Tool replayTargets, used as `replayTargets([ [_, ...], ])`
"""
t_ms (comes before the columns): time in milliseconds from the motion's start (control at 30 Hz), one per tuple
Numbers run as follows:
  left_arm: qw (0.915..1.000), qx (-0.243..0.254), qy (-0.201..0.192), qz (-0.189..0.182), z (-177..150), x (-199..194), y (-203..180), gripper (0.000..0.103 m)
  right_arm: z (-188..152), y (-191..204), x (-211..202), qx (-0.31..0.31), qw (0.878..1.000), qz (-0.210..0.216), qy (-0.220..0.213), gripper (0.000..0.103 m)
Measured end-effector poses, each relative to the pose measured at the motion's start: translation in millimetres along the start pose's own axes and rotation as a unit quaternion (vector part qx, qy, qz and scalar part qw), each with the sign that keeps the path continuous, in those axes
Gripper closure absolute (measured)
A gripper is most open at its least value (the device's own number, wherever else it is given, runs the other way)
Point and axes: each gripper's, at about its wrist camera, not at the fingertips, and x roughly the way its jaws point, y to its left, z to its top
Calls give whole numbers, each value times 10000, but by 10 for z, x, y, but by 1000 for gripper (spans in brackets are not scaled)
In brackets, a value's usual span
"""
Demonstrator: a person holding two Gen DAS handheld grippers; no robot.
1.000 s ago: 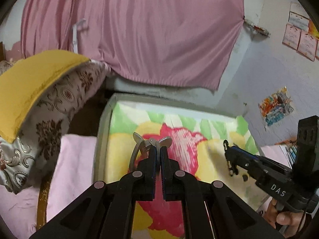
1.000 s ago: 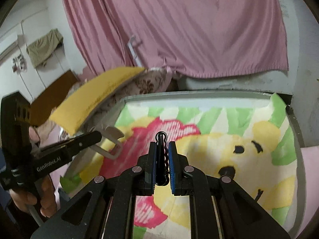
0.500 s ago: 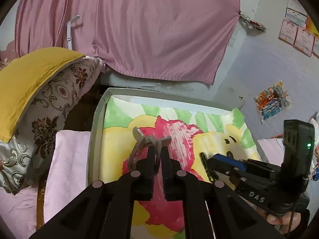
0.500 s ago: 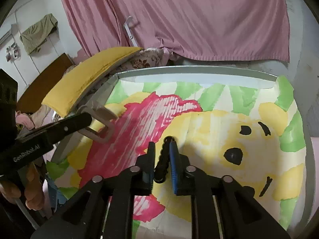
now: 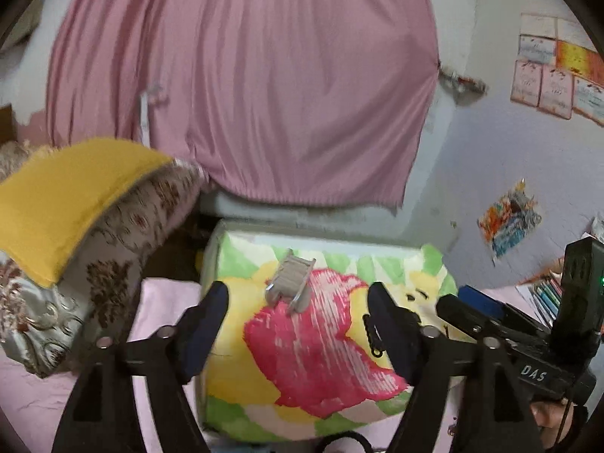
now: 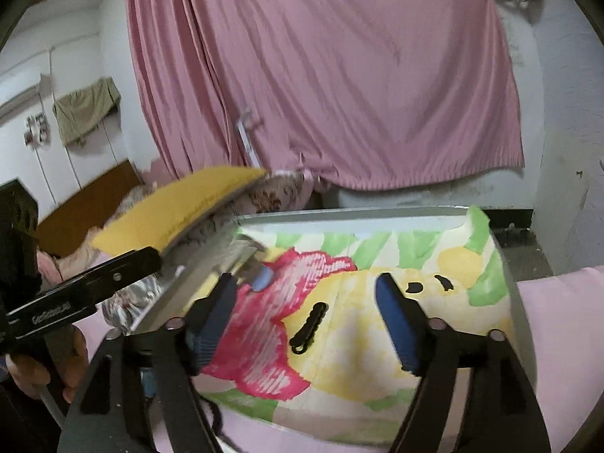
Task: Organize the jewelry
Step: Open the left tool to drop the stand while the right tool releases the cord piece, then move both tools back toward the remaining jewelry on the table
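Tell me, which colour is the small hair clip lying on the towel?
Black hair clip; the right wrist view shows it best.

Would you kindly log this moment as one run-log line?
left gripper: open | right gripper: open | silver clip: on tray | black clip: on tray

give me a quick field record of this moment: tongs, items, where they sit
left tongs: open, holding nothing
right tongs: open, holding nothing
silver hair claw clip: lying on the towel, ahead of the left tongs, apart from them
black beaded bracelet: lying on the yellow part of the towel, between the right tongs' fingers, not gripped
surface: cartoon bear towel in a grey tray
backdrop: pink curtain, yellow-topped cushion at left
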Motion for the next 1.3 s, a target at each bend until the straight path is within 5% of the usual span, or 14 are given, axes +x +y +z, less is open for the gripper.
replayTargets([
  [300,9986,93,-521,70,-280,-571,-20,1,-215,85,-605,-69,9976,-129,-673,5],
  [733,9981,185,-580,90,-761,-956,-65,1,-599,166,-1039,-481,9980,-4,-408,2],
  [1033,9994,277,-39,193,-991,-945,49,1,-842,159,-1054,-639,9978,80,163,2],
  [1300,9943,251,1034,64,-1124,-655,122,1,-1035,221,-868,-906,9913,-8,951,2],
])
